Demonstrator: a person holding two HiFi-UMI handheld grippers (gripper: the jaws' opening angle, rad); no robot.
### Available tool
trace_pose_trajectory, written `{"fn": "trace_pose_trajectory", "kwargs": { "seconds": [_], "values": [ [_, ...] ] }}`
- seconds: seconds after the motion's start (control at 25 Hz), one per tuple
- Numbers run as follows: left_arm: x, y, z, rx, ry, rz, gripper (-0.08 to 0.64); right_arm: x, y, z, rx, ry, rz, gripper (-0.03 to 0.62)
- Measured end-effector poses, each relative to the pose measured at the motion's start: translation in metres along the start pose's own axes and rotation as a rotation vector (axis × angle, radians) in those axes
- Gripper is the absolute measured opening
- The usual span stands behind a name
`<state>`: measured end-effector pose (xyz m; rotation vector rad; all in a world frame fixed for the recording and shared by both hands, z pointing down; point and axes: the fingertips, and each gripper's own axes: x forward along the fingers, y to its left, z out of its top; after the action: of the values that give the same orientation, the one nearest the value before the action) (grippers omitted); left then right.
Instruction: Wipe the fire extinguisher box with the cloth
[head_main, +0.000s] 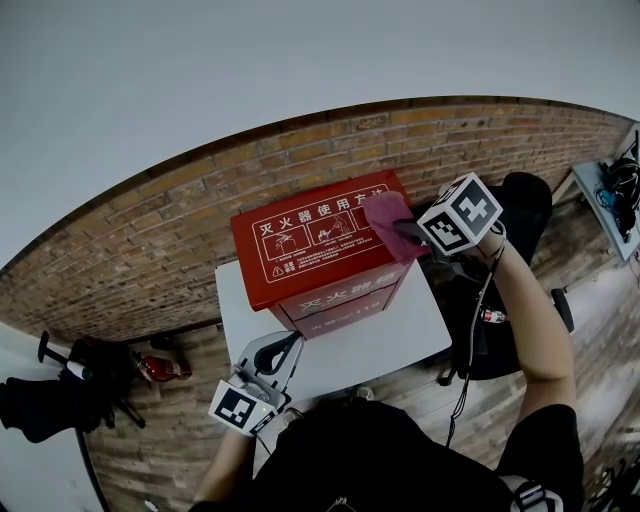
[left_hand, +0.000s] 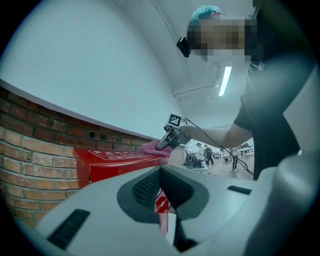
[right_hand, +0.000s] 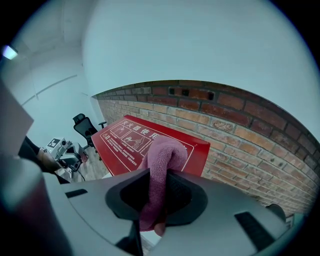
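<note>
The red fire extinguisher box (head_main: 315, 250) stands on a white table (head_main: 400, 325) against a brick wall, with white print on its top. My right gripper (head_main: 405, 232) is shut on a pink cloth (head_main: 388, 218), which rests on the right end of the box's top. In the right gripper view the cloth (right_hand: 161, 165) bulges out from between the jaws over the box's top (right_hand: 125, 142). Lower down, my left gripper (head_main: 290, 345) is shut and holds nothing, hovering over the table's front left, short of the box. From the left gripper (left_hand: 161, 172) view, the box (left_hand: 110, 162) and cloth (left_hand: 154, 147) lie ahead.
A brick wall (head_main: 150, 240) runs behind the box. A black office chair (head_main: 525, 200) stands to the right of the table. On the wooden floor at left lie dark bags (head_main: 60, 400) and a small red object (head_main: 165, 368). A desk with gear (head_main: 615, 195) is at the far right.
</note>
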<state>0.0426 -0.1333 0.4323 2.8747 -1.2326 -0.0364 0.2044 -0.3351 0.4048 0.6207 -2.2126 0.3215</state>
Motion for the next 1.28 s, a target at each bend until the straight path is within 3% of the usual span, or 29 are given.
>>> {"fn": "trace_pose_trajectory", "kwargs": {
  "seconds": [0.84,1.0,1.28],
  "values": [
    [0.059,-0.024,-0.01,-0.001,0.041,0.033,0.046,-0.023,-0.067,-0.052,0.006,-0.021,-0.047,0.078],
    [0.063,-0.023,-0.005,0.004,0.02,0.069,0.048,-0.021,-0.071,-0.062,0.015,-0.093,-0.071,0.078],
    [0.066,-0.026,-0.003,0.01,0.015,0.094,0.048,-0.032,-0.073,-0.076,0.009,-0.308,-0.239,0.078]
  ]
}}
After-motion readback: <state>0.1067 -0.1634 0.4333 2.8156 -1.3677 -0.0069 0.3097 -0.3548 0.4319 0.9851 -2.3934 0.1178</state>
